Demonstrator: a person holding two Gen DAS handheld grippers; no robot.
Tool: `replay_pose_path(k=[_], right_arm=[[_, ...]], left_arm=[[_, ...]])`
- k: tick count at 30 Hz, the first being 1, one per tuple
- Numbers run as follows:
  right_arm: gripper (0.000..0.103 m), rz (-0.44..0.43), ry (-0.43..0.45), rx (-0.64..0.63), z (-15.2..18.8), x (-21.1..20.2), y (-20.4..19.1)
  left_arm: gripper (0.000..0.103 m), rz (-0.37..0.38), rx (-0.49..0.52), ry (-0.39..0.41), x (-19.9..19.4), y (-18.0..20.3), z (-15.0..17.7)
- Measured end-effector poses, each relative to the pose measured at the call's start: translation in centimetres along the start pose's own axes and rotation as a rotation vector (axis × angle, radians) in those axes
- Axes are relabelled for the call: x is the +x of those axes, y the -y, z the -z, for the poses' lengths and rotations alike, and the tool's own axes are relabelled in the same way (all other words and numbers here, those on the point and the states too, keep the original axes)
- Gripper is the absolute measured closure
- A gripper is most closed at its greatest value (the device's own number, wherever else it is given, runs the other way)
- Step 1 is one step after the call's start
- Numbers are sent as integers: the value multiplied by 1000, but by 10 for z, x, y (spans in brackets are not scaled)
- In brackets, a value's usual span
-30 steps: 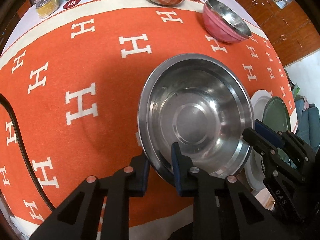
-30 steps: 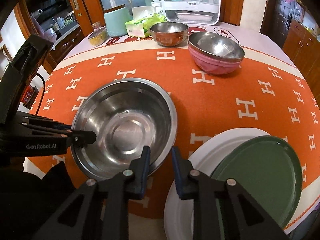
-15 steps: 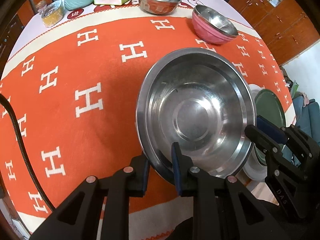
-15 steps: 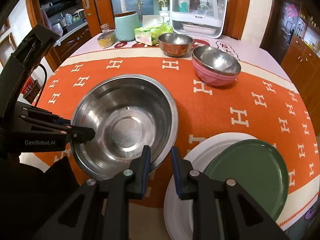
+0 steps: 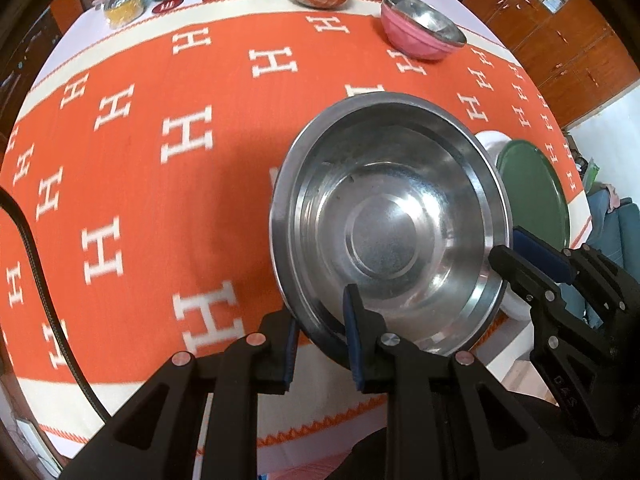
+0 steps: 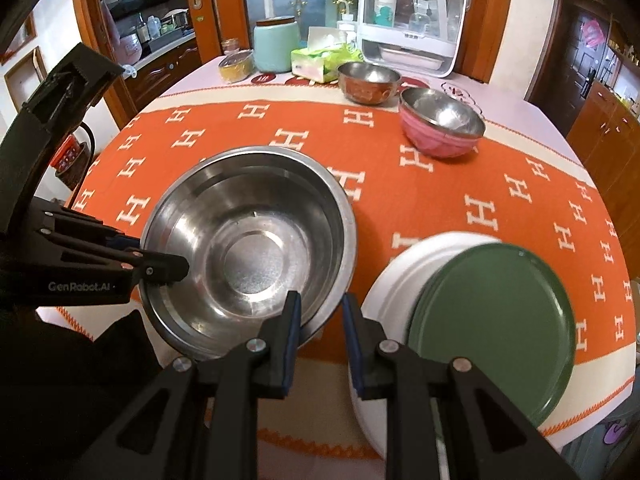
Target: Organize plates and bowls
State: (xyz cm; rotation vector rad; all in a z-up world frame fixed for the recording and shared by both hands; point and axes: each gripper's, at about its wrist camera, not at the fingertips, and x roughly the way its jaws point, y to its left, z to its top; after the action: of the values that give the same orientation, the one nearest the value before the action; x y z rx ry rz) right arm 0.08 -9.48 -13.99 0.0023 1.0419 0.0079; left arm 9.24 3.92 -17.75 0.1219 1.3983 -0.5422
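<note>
The round surface (image 6: pixel 528 92) is covered by an orange cloth (image 6: pixel 420 200) patterned with white H's. Far ahead of the right tongs (image 6: pixel 318 320), a pink bowl (image 6: pixel 440 128) and a copper-toned bowl (image 6: pixel 368 82) sit on it. Beyond them, at the far rim, stand a tissue pack (image 6: pixel 320 62), a mint jar (image 6: pixel 275 44), a small tin (image 6: pixel 236 67) and a white cabinet (image 6: pixel 412 20). Just right of those tongs a white plate (image 6: pixel 400 264) lies at the near edge.

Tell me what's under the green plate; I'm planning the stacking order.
The green plate lies on a larger white plate, whose rim shows along the left and near side. Whether more plates sit between or beneath them is hidden; the orange tablecloth surrounds the stack.
</note>
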Motion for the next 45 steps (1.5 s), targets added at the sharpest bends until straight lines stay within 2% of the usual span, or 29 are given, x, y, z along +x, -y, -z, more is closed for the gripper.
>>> replay_pose_path(k=[11, 21, 30, 32, 41, 45], right_arm=[[82, -12, -35, 8, 21, 1, -10], [85, -36, -31, -26, 27, 0, -19], [84, -23, -11, -12, 30, -6, -13], [84, -18, -10, -5, 30, -8, -11], [82, 0, -6, 15, 34, -16, 5], [70, 10, 0, 34, 33, -24, 21]], left_arm=[[83, 8, -13, -46, 8, -3, 26], [80, -5, 29, -45, 8, 9, 30], [61, -26, 5, 13, -6, 5, 27], [48, -30, 1, 27, -11, 3, 27], [37, -18, -13, 45, -29, 7, 8], [32, -15, -6, 73, -40, 19, -5]])
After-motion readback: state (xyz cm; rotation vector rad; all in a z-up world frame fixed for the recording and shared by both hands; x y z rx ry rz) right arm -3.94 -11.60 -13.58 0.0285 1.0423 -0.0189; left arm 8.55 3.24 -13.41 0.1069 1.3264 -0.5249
